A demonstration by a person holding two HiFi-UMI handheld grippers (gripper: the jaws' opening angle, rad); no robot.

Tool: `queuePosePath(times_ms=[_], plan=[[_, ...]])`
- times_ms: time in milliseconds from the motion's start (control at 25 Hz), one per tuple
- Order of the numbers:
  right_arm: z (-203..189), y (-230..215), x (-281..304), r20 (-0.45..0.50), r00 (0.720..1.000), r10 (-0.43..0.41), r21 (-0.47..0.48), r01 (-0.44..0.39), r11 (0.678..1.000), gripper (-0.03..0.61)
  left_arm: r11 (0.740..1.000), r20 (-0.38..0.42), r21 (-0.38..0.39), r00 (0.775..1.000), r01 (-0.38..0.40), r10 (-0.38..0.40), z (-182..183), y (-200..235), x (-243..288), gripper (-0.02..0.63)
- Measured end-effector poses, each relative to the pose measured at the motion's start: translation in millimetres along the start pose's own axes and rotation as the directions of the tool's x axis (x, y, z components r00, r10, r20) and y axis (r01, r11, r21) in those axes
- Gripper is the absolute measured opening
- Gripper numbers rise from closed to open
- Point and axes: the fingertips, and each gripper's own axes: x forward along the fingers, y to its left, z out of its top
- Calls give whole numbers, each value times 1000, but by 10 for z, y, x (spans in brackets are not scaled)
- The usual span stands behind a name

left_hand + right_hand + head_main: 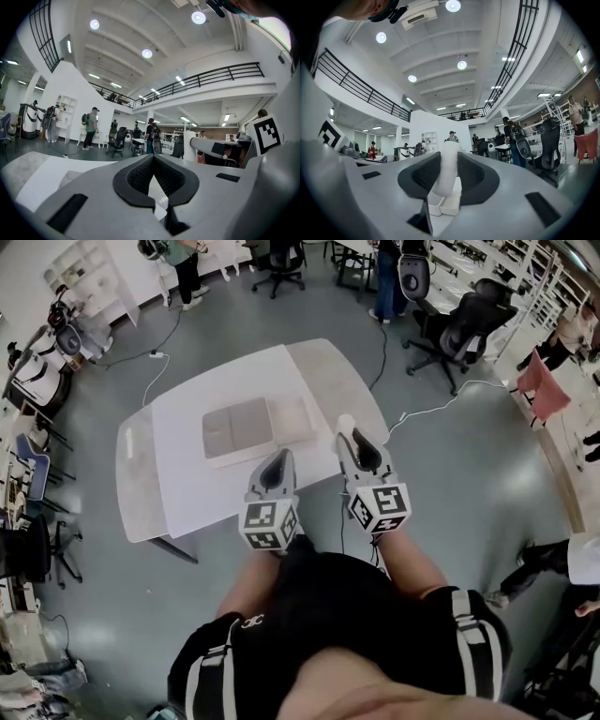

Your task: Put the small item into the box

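Our right tool [449, 159] pinches the small white item [446, 180], long axis pointing past the tips. The box [239, 427] lies just ahead-left on the surface [187, 474]. Our left tool [153, 159] seems pressed together, empty.

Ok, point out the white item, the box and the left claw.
white item [449, 166], right gripper view, the middle of its shaft.
box [234, 430], head view, its grey inner floor.
left claw [279, 457], head view, between its fingertips.
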Motion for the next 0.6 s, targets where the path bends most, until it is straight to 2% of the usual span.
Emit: queuePosePath(times_ms=[360,600], plan=[[-86,0,794,-36,999,15,1,-15,1000,106,1000,-16,-19,1000,12,-12,131,560,526,5],[-155,48,1436,-65,998,15,28,-14,1000,106,1000,-22,-27,1000,4,-5,265,1112,842,5]])
